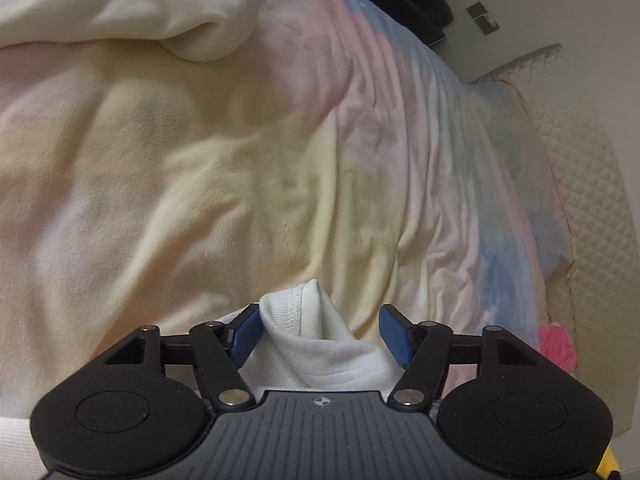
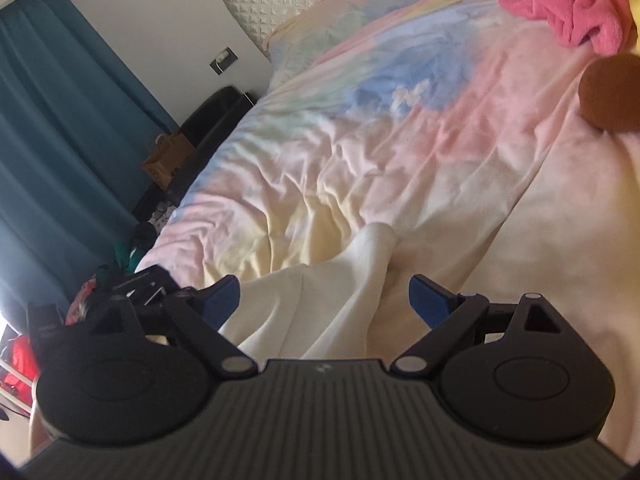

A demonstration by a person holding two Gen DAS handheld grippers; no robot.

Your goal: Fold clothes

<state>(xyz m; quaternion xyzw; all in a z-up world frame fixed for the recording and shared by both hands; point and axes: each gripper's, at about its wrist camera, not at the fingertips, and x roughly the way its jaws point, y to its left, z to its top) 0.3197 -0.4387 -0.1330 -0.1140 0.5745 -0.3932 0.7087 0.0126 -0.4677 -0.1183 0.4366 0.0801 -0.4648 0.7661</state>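
Observation:
A white garment lies on the pastel bedspread [image 1: 200, 160]. In the left wrist view its ribbed hem [image 1: 316, 344] stands bunched up between the blue pads of my left gripper [image 1: 320, 332]. The left pad [image 1: 246, 330] touches the cloth, while the right pad [image 1: 394, 334] stands a little apart from the fold, so the jaws are half open. More of the white garment [image 1: 120, 8] is heaped at the far left. In the right wrist view my right gripper [image 2: 326, 300] is wide open just above a flat white part of the garment [image 2: 340, 292], gripping nothing.
A pink fluffy cloth [image 2: 560, 4] and a brown round plush thing [image 2: 612, 92] lie at the far right of the bed. A pillow [image 2: 340, 28] rests against the quilted headboard [image 2: 288, 4]. Teal curtains [image 2: 60, 120], a paper bag [image 2: 168, 160] and floor clutter [image 2: 120, 264] are to the left.

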